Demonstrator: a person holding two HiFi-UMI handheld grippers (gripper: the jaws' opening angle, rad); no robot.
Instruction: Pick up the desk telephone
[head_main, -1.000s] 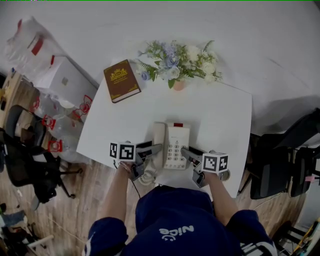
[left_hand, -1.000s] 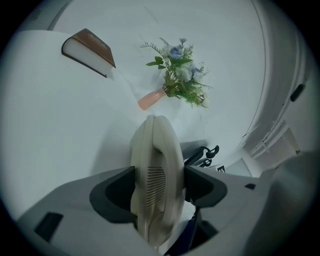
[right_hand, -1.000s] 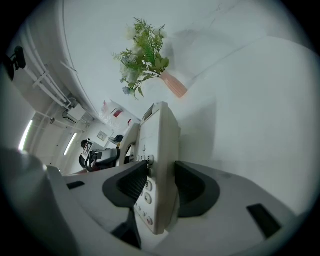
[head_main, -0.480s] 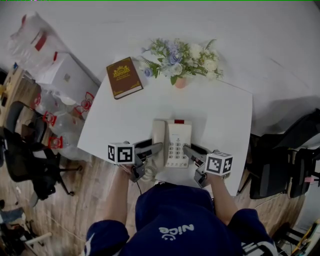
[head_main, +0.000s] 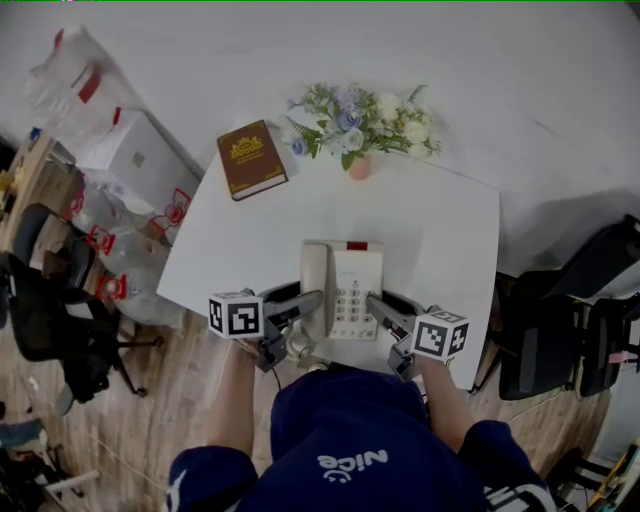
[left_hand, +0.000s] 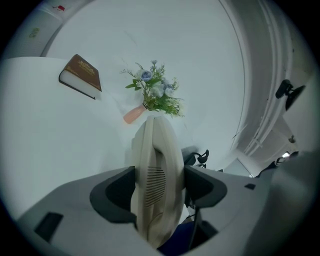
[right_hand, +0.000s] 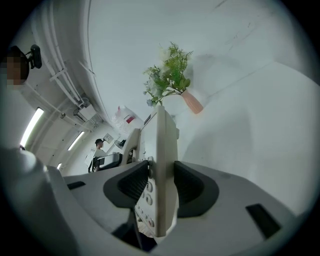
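The cream desk telephone with its handset on the left is off the white table, held from both sides. My left gripper is shut on the handset side; in the left gripper view the handset fills the gap between the pads of that gripper. My right gripper is shut on the telephone's right edge; the right gripper view shows the keypad edge clamped inside this gripper. The coiled cord hangs below the left jaws.
A brown book lies at the table's far left corner, and a vase of flowers stands at the far edge. Office chairs stand to the right, another chair and bagged boxes to the left.
Both grippers have risen together with the telephone held between them, and it now looks closer and a little farther up the picture. Book and flowers stay put.
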